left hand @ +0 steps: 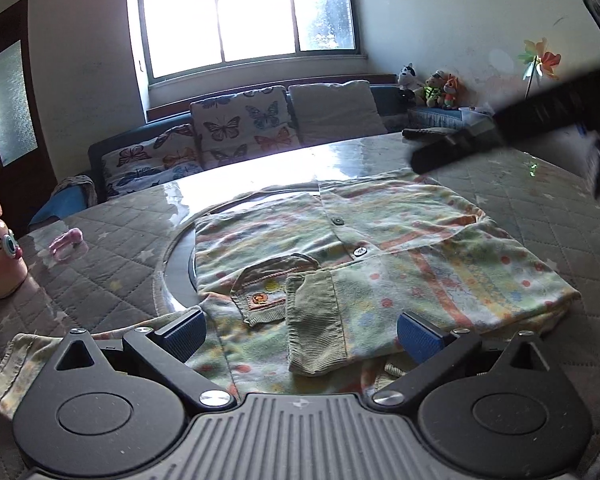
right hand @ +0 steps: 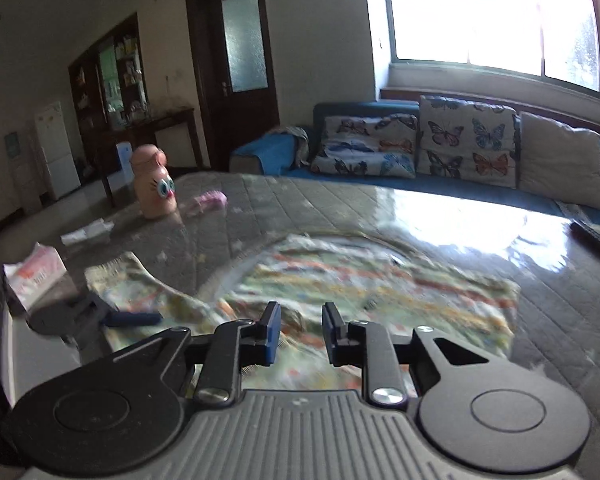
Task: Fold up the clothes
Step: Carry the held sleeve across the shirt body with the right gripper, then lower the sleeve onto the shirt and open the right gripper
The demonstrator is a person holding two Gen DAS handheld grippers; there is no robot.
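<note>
On my left wrist view, the left gripper (left hand: pixel 300 334) sits low over the near edge of the shirt (left hand: pixel 380 248), its blue pads (left hand: pixel 184 334) spread wide apart and holding nothing. The shirt lies flat on the table (left hand: pixel 112 256), partly over a dark round inset, with one ribbed cuff (left hand: pixel 316 320) folded across the front between my pads and two dark buttons showing on the placket. The right gripper (left hand: pixel 432 156) crosses the upper right, blurred, above the shirt's far corner. A pink bottle (left hand: pixel 0 248) stands at the left edge. On my right wrist view, the right gripper (right hand: pixel 300 334) hangs above the shirt (right hand: pixel 380 280), its pads a narrow gap apart with nothing between them. The cloth here is blurred. The left gripper (right hand: pixel 112 318) shows at the left, down by the shirt's edge. The bottle (right hand: pixel 154 184) stands farther back on the table (right hand: pixel 560 312).
</note>
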